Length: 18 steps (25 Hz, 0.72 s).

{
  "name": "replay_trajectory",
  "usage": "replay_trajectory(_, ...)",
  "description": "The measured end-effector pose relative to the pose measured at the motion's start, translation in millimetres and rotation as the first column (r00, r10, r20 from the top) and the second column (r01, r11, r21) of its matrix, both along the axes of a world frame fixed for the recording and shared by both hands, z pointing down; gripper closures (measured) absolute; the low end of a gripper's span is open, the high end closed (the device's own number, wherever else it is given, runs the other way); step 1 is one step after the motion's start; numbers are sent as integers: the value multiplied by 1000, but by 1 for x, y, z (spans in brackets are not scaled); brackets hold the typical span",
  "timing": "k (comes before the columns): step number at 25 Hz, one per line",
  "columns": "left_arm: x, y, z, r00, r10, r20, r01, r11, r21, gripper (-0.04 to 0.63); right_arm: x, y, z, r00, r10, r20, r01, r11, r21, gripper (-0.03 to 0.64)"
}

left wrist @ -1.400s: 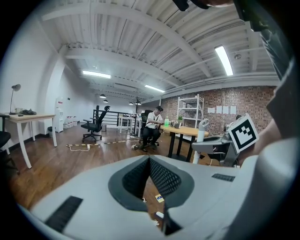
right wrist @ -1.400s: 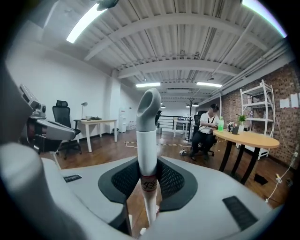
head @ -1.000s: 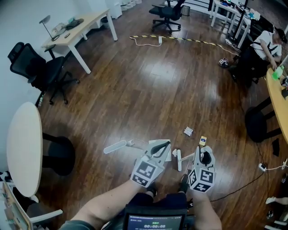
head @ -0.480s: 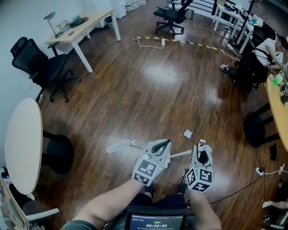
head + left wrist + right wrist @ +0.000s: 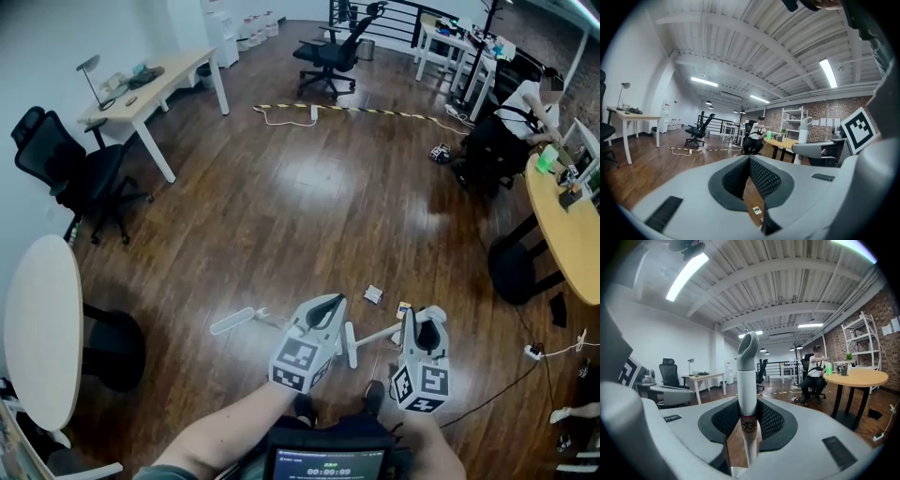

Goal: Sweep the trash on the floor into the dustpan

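Note:
My right gripper is shut on a white broom handle. The handle runs left to a short white broom head low over the wood floor. In the right gripper view the white tube stands upright between the pads of the right gripper. My left gripper is shut, and nothing shows between its pads in the left gripper view. A white long-handled piece lies to its left; I cannot tell whether they touch. A white packet and a small yellow scrap lie just ahead.
A round white table and a black stool base are on the left. A black chair and a desk stand further back. A round wooden table, a seated person and a floor cable are on the right.
The head view has shifted, so the floor and scraps sit lower and further left in it. Both grippers stay shut, close together, and the broom is still in the right one.

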State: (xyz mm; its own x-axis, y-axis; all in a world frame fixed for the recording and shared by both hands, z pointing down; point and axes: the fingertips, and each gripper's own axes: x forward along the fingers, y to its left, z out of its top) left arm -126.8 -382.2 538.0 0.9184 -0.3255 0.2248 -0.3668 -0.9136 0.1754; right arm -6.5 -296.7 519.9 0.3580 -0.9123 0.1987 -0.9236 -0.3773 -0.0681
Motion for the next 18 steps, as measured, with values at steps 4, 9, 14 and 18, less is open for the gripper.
replay_trajectory(4,28,25,-48,999,27,-39,-26,999,27,591,25,33,-48,999,0,-41,2,999,45,488)
replay_trajectory(9,45,54,-101,999,22,-49,-17,995,95,591,48,74,-115,997,-6,-76,14,994,105,488)
replay_trajectory(14,76,97,-155,996,46,-70,-39,994,100,591,88,117,-177,990,-37,-134,58,986,158,489)
replay_trajectory(18,101,130,-190,996,46,-77,-33,987,156,591,119,156,-208,986,-96,-134,119,978,173,489)
